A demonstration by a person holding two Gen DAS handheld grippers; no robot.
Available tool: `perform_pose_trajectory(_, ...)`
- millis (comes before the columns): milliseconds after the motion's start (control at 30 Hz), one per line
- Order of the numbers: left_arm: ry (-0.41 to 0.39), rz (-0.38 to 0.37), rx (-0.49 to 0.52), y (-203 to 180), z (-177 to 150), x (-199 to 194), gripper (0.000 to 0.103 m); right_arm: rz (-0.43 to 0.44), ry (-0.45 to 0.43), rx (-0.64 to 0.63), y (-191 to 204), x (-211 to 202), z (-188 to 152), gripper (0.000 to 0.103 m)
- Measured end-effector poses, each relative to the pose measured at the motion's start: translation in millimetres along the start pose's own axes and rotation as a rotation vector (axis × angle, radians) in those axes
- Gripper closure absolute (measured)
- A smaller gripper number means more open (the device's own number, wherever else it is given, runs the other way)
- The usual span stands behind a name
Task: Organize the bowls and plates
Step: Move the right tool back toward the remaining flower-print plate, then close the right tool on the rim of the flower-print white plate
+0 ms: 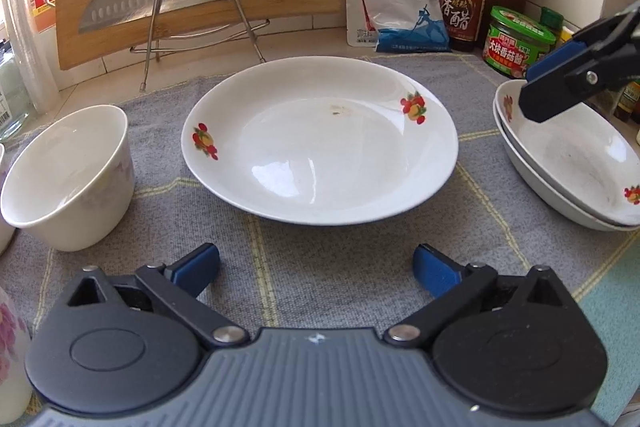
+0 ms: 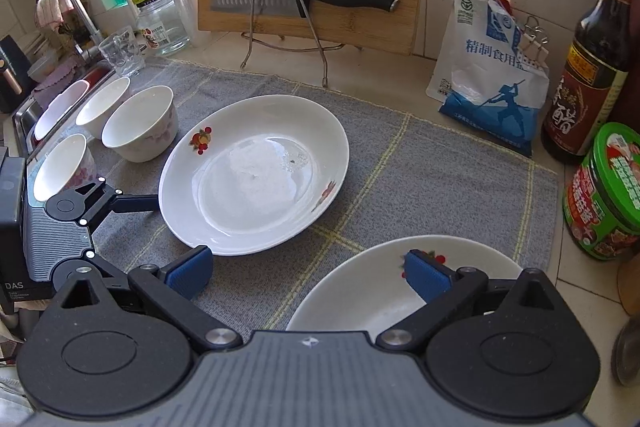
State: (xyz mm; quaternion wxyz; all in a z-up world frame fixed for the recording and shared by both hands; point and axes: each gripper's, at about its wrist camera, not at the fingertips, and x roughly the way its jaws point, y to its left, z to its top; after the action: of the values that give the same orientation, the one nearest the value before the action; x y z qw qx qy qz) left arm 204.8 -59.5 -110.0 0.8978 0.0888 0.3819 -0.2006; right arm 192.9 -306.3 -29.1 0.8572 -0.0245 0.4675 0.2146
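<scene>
Right wrist view: four bowls point(image 2: 140, 123), one lone plate point(image 2: 252, 179), two stacked plates point(image 2: 360, 291); both tongs apart, empty.

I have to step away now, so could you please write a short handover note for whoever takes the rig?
Left gripper: open, empty, just short of the single plate mid-cloth.
Right gripper: open, empty, over the stacked plates.
Bowls stand loose at the cloth's left end.
Done: two plates stacked.
Left: add the single plate, then gather the bowls.
</scene>
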Motion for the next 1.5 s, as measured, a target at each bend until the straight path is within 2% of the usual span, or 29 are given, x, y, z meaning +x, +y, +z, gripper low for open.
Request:
perform_pose_trajectory(400, -0.03, -0.008, 0.003, 2, 10, 10, 0.0, 0.091, 0.097, -0.093, -3, 59, 43, 0.0)
perform_pose_trajectory(767, -0.047, -0.012, 0.006, 6, 13, 14, 0.0, 0.19, 0.175, -0.103, -11, 105, 68, 0.0)
perform_pose_trajectory(1200, -0.067, -0.035, 0.03, 9, 11, 13, 0.0, 0.323, 0.176, -0.08, -21, 128, 94, 0.0)
perform_pose_trajectory(1500, -0.078, -0.021, 0.078, 7, 11, 9, 0.001, 0.348, 0.196, -0.089, -23, 135, 109, 0.01)
